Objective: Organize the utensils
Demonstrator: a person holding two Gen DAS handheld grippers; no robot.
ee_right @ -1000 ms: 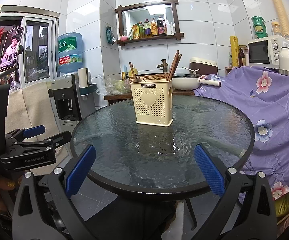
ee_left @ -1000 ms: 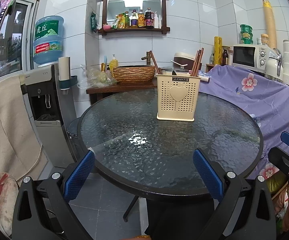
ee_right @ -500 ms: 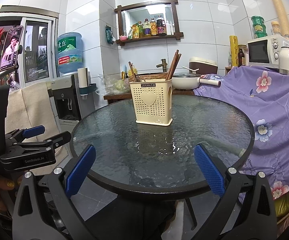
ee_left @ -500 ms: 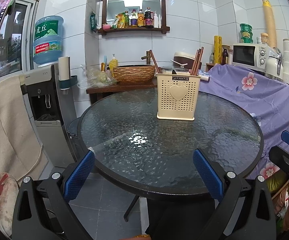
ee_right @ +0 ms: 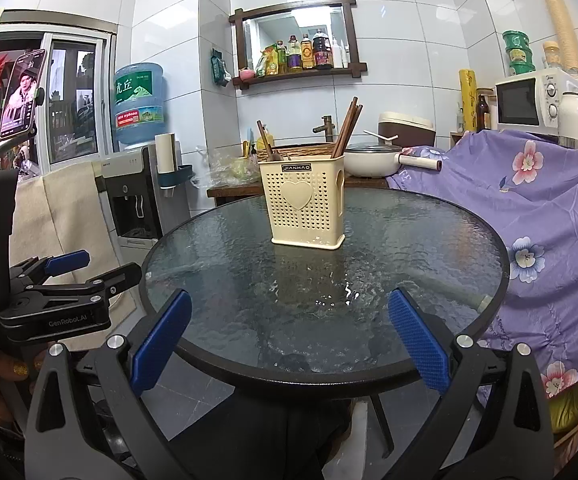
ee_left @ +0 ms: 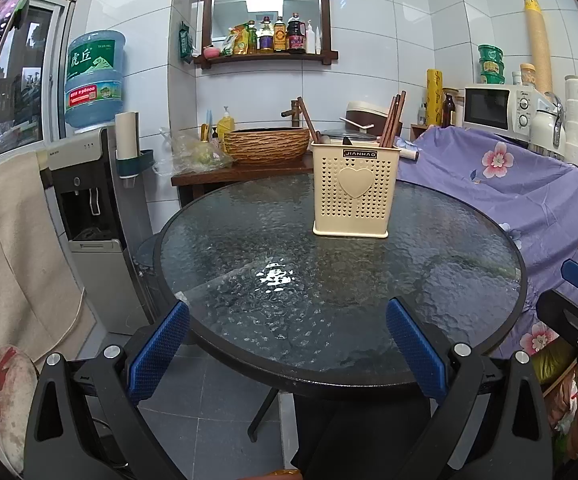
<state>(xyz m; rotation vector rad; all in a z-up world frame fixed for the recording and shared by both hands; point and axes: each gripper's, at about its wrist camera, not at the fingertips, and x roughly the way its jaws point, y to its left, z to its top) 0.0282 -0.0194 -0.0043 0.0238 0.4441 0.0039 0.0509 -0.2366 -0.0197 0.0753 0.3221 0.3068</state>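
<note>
Utensil holder (ee_left: 355,194) with chopsticks (ee_left: 393,120) upright on round glass table (ee_left: 249,240); both grippers' fingers wide apart, empty.

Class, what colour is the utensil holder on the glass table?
Cream, with a raised heart; the utensil holder shows best in the right wrist view.

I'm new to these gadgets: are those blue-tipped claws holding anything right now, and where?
Nothing is held. The left gripper and the right gripper both hang open at the table's near edge, well short of the utensil holder.
</note>
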